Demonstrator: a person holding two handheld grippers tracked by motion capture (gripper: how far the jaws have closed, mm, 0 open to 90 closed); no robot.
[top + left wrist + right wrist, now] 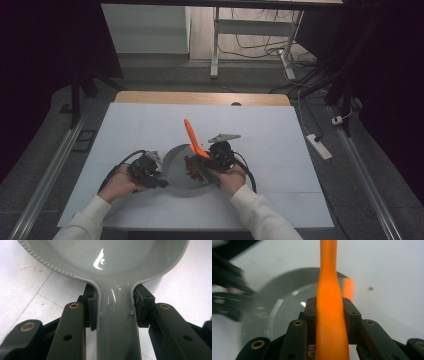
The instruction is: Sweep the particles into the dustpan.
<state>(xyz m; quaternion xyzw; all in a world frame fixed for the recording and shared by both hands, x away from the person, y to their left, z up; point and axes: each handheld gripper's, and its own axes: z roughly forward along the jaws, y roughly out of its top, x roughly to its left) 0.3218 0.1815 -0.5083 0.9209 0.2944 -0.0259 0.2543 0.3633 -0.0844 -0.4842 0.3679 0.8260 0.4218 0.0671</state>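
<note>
Pan [176, 167], grey and round, sits near the front middle of the white table [150, 125], between the two grippers; its short handle [113, 322] runs out toward the person's left, and in the left gripper view the left gripper [113, 306] is closed on that handle, one black pad pressed against each side just where the handle meets the ribbed rim; the pan's long axis, handle to far rim, lies roughly left to right across the table. Reddish bits [191, 167] lie in the right half of the pan, under the right gripper; what they are is too small to tell. An orange spatula [191, 135] rises from the pan's right side, its handle slanting up and away from the person, leaning a little to the left, its lower end down by the reddish bits; the right gripper [329, 312] is clamped on it, the jaws tight against both sides of the orange shaft in the right gripper view, with the pan's rim blurred beyond. In the high view the left hand [121, 184] and right hand [234, 179] hold the grippers at either side of the pan, white sleeves coming in from the bottom edge; a wooden strip [200, 98] edges the table's far side.
</note>
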